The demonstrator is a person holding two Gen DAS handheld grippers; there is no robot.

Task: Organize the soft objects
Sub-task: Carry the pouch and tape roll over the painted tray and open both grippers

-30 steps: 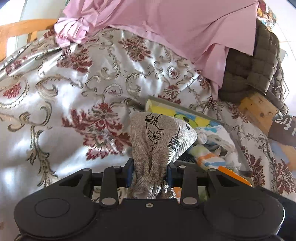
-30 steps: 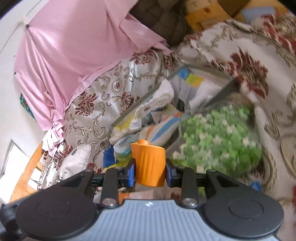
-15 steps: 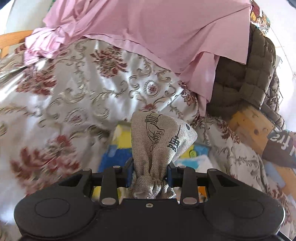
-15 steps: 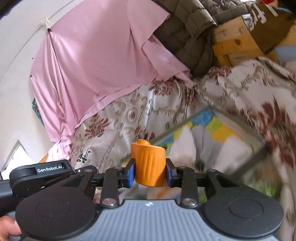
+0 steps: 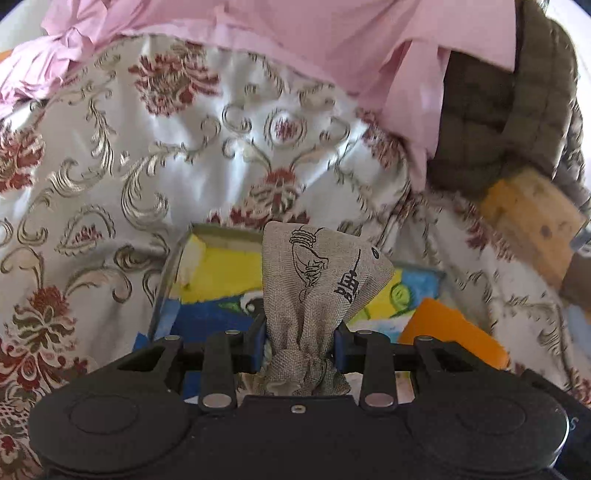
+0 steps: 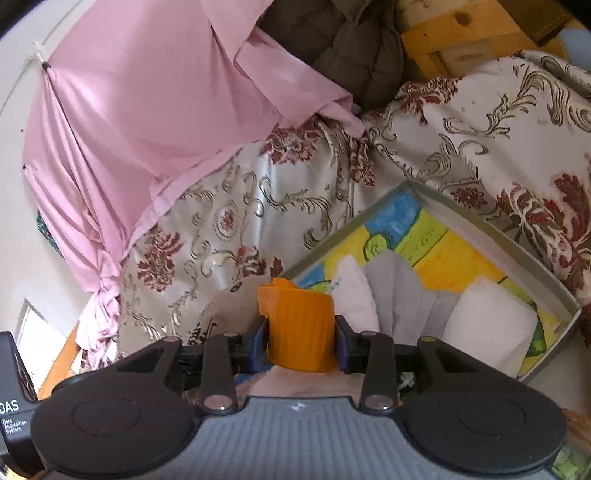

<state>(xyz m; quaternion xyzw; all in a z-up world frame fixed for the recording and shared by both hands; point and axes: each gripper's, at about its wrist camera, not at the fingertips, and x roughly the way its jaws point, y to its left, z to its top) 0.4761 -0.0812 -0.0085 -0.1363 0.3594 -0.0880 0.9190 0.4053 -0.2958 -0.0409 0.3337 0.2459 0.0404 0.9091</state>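
Left claw [image 5: 300, 334] grips the neck of a burlap pouch [image 5: 317, 284] above the tray [image 6: 517, 243]; the right claw [image 6: 300, 334] has just been easing its jaws, an orange piece [image 6: 297, 325] between them over the tray's folded cloths [image 6: 487, 325]. Both seem at the drop-off step. Next: let each fall inside the rim, clear of the bedspread [image 5: 177, 177]

I am working in somebody's home, in a lived-in room rather than a lab or shop. A satin cloth [image 5: 155, 155] with red flowers and gold scrolls covers the surface in front of me, rumpled like a bedspread; I cannot tell what lies under it. A pink sheet [image 6: 140, 110] hangs pinned against the white wall behind. A dark quilted jacket [image 5: 509, 122] is slumped beside it over a bare wooden frame [image 6: 454, 33]. A shallow tray [image 6: 517, 247] with a bright cartoon print sits on the cloth.
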